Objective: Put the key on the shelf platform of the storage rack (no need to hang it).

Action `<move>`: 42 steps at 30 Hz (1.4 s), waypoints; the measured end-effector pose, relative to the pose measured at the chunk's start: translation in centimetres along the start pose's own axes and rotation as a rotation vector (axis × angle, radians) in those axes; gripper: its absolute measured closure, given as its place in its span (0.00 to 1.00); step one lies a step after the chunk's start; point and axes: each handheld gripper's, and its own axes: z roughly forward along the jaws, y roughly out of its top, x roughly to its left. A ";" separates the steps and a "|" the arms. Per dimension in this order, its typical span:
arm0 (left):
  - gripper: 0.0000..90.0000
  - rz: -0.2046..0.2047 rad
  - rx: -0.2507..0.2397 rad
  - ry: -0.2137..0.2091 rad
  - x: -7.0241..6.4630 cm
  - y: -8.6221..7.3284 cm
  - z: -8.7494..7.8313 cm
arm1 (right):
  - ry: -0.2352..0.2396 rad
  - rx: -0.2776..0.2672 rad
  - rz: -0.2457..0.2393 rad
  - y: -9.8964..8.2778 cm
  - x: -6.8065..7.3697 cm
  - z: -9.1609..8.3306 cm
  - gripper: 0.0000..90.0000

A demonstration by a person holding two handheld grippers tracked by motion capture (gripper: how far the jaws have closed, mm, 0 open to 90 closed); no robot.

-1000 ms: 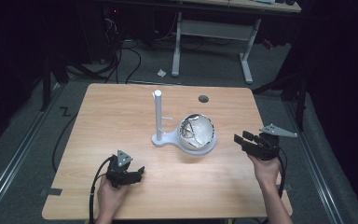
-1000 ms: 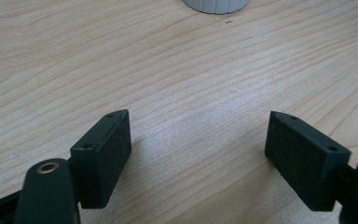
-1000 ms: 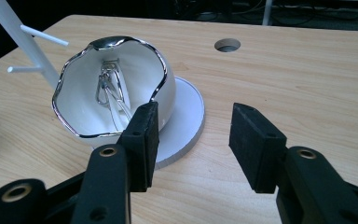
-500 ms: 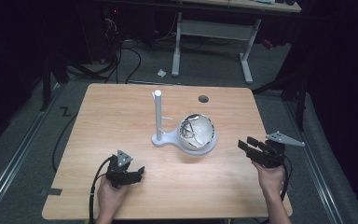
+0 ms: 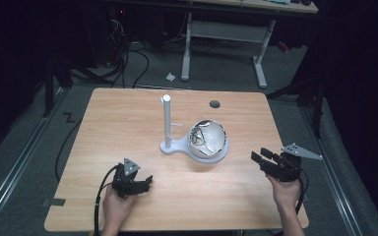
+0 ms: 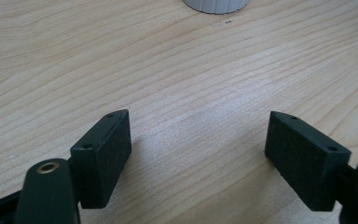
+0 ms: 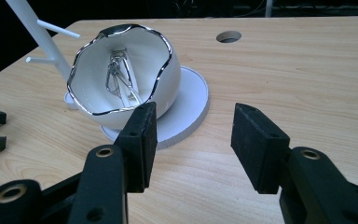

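White stand [image 5: 170, 142] with an upright post and side pegs sits near the middle of the wooden table [image 5: 108, 128], its round base plate carrying a white bowl [image 5: 207, 139] with a wavy silver rim. Inside the bowl lies a small metal clip-like item [image 7: 119, 74]; what it is I cannot tell. Beyond the bowl, a round hole [image 5: 215, 104] pierces the tabletop. Nearer than the stand and to its left, the left gripper [image 5: 145, 181] rests low over bare wood, jaws spread wide and empty. To the right of the bowl, the right gripper [image 5: 257, 158] points toward it, jaws apart, holding nothing.
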 end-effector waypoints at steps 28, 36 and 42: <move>0.26 0.000 0.000 0.000 0.0 0.0 0.0 | 0.042 0.020 -0.012 -2.5 1.9 0.9 0.57; 0.26 0.000 -0.001 0.000 0.0 0.0 0.0 | 0.033 0.028 -0.030 -3.0 2.4 1.3 0.57; 0.26 0.000 0.000 0.000 0.0 0.0 0.0 | 0.041 0.033 -0.029 -3.4 2.7 1.7 0.57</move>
